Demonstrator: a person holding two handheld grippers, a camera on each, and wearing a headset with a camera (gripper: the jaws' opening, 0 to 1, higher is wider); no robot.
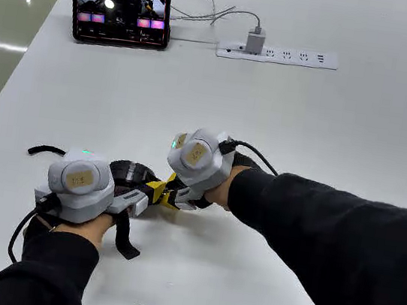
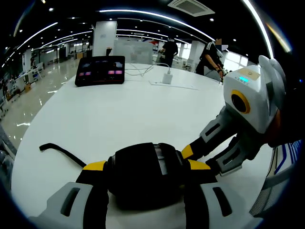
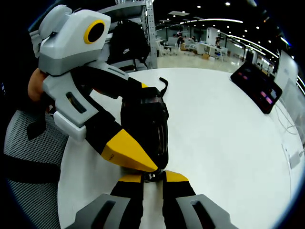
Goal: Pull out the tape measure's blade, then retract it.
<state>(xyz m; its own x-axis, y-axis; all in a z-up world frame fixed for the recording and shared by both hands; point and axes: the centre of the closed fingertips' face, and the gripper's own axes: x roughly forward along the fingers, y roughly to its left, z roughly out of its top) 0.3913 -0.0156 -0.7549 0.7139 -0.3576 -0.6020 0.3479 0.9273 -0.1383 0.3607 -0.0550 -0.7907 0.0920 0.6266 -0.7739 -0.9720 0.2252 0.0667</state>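
The black tape measure [image 3: 145, 124] is clamped across its case by the left gripper [image 2: 146, 165], low over the white table [image 1: 304, 136]. The right gripper [image 3: 153, 177] is brought against the case, its jaws pinched on the blade tip [image 3: 153, 173].

Pale-grey rounded plastic housings [image 1: 81, 185] sit behind the black, yellow-tipped fingers [image 3: 126, 200] of the left gripper [image 2: 145, 167] and right gripper [image 3: 153, 176]. Black cables [image 1: 253, 150] run out behind them, and long black sleeves [image 1: 343, 240] cover both arms.
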